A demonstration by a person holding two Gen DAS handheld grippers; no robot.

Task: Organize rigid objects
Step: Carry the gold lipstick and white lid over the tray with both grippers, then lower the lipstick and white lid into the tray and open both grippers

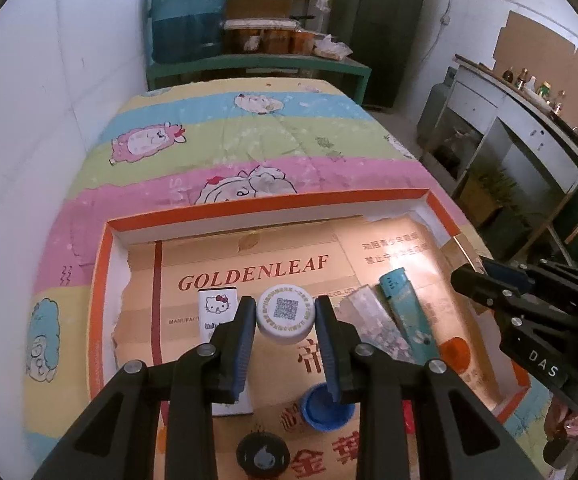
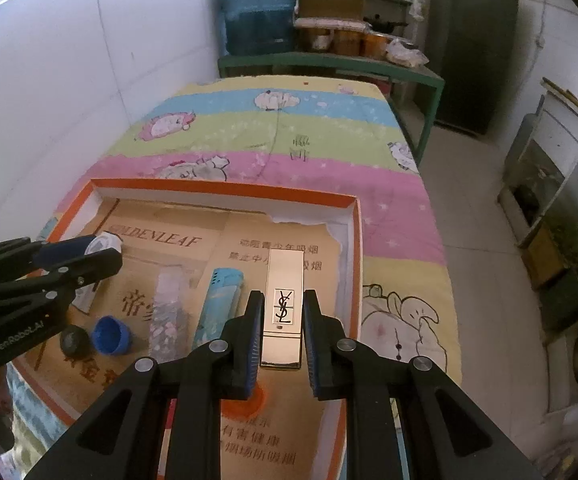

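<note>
Item: round white plastic bottle cap with a printed QR code (image 1: pixel 285 314), lying in the shallow orange-rimmed cardboard tray (image 1: pixel 273 203), between the fingers of the left gripper (image 1: pixel 285 312). Both pads sit at the cap's sides; whether they press it I cannot tell.

Item: gold rectangular lipstick case bearing a black monogram (image 2: pixel 283 308), near the tray's right wall, bracketed by the right gripper (image 2: pixel 283 312); slim gaps show each side, so this looks unclenched.

Handling note: likely best to close squarely across the cap's widest part and the case's flat sides, lifting straight up so neighbours stay put.

Neighbours: white Hello Kitty box (image 1: pixel 219 308), blue plastic cap (image 1: pixel 327 406), black round lid (image 1: pixel 263 456), teal printed lighter (image 1: pixel 407 312), clear patterned sachet (image 1: pixel 373 320).

Surface: flattened tan cardboard liner printed GOLDENLEAF (image 1: pixel 249 272), tray resting on a pastel striped cartoon-sheep quilt (image 1: pixel 229 136).

Room: blue water jug (image 1: pixel 188 12), green bench (image 1: pixel 257 65), dark cabinet (image 1: pixel 385 28), white walls.
</note>
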